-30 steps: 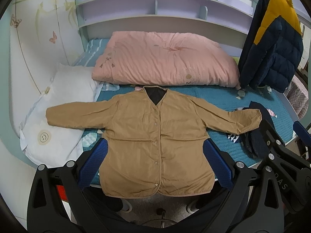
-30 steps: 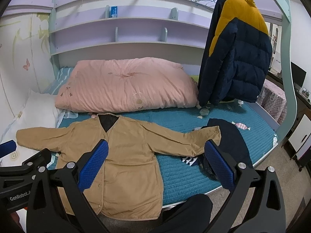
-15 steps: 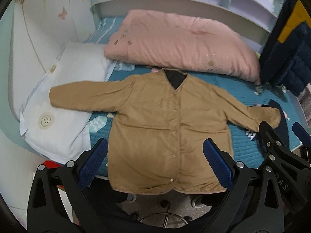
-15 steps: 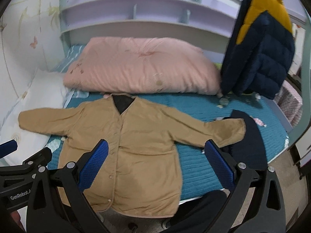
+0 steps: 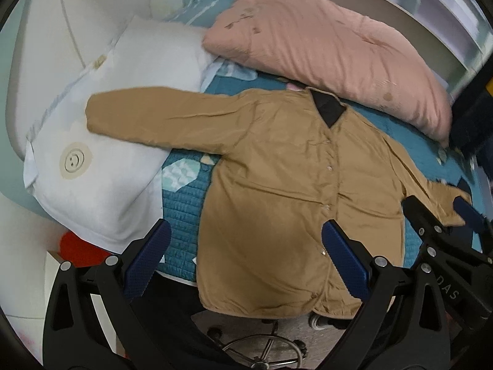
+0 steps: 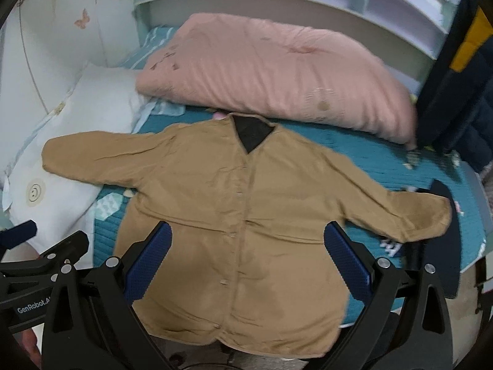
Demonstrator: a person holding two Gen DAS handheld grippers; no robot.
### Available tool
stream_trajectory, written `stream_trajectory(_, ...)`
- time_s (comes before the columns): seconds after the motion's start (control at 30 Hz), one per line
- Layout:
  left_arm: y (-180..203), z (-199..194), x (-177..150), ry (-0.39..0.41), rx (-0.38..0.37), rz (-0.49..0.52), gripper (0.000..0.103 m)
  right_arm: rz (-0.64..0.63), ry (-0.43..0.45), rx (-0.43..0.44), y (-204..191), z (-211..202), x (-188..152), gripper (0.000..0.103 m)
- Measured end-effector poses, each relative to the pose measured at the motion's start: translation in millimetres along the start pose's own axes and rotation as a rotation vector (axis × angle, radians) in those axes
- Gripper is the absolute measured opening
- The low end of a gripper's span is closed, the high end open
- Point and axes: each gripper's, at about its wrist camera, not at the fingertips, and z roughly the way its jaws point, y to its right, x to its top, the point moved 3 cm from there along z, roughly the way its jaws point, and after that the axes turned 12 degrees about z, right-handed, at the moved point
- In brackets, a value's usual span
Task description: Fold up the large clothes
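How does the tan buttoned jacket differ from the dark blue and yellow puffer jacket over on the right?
The tan buttoned jacket lies spread flat on the teal quilted bed cover with both sleeves out, while the dark blue and yellow puffer jacket hangs upright at the bed's right end. The tan one is thin, smooth and a single colour; the puffer looks thick and two-coloured. The tan hem droops over the bed edge; the puffer's lower edge is cut off from view. Both are long-sleeved outerwear.
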Motion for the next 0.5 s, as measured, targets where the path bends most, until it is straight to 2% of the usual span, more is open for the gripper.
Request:
stream_trajectory(0.1,-31,16,5,0.0,-0.021,-0.066,0.098,-0.031,-0.032,0.041,-28,20,7,0.096)
stream_trajectory(0.23,-76,39,9,0.003,-0.114,-0.2,0.098,-0.085,-0.053,0.087,-66,48,14,0.096)
stream_trajectory(0.33,-109,55,13,0.008,-0.116,-0.291,0.098,-0.106,-0.08,0.123,-91,73,20,0.096)
stream_trajectory(0.5,-164,83,24,-0.022,-0.038,-0.352,0.098,-0.062,-0.122,0.193,-117,113,38,0.095)
